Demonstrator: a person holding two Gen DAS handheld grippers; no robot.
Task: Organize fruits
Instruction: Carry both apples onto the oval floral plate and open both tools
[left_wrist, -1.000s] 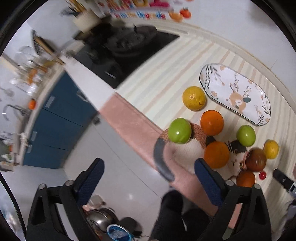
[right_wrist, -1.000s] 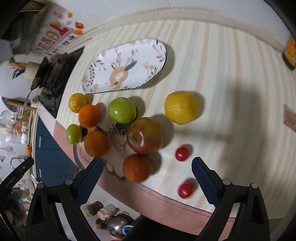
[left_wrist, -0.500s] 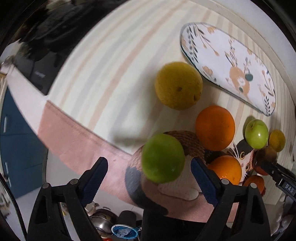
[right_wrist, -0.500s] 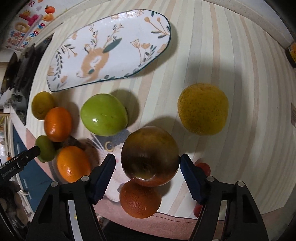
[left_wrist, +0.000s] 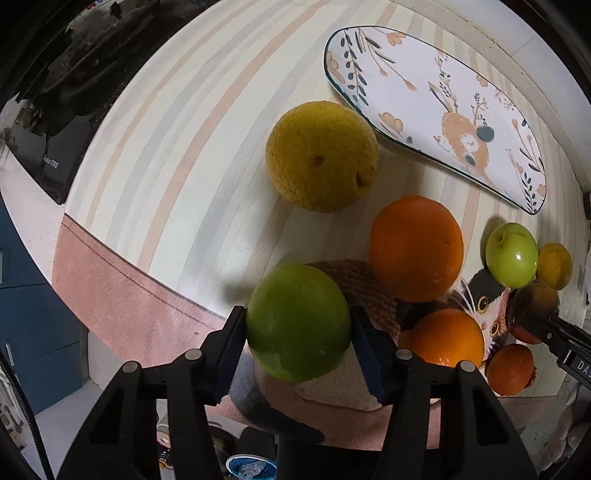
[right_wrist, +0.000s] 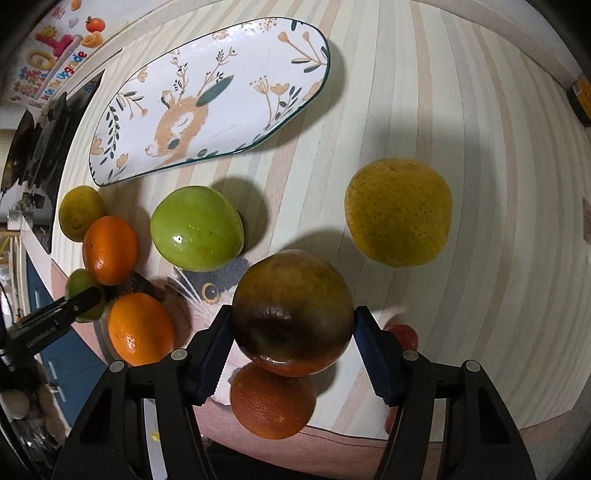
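Both hand-held grippers descended, jaws closing on green fruit (left_wrist: 298, 322) and apple (right_wrist: 292, 312)

The oval glazed ceramic plate with a deer print (right_wrist: 207, 107) is gleaming glossily. The large yellow citrus with pitted, matt rind (left_wrist: 321, 155) is looking rough, while the smooth green apple (right_wrist: 195, 229) is shining. The brown knitted patch (left_wrist: 358, 280) is probably yarn.

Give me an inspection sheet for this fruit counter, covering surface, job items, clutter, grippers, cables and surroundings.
Surface: striped mat with a cat print, on a counter.
Job's things: oval plate bare; green fruit; dark reddish apple; more oranges, yellow citrus, a green apple and small red tomatoes loose on the mat.
Clutter: nothing seen.
Grippers: left gripper has just been closing, pads against the green fruit; right gripper has just been closing, pads against the dark reddish apple.
Cables: nothing seen.
Surroundings: black stovetop, blue cabinets.
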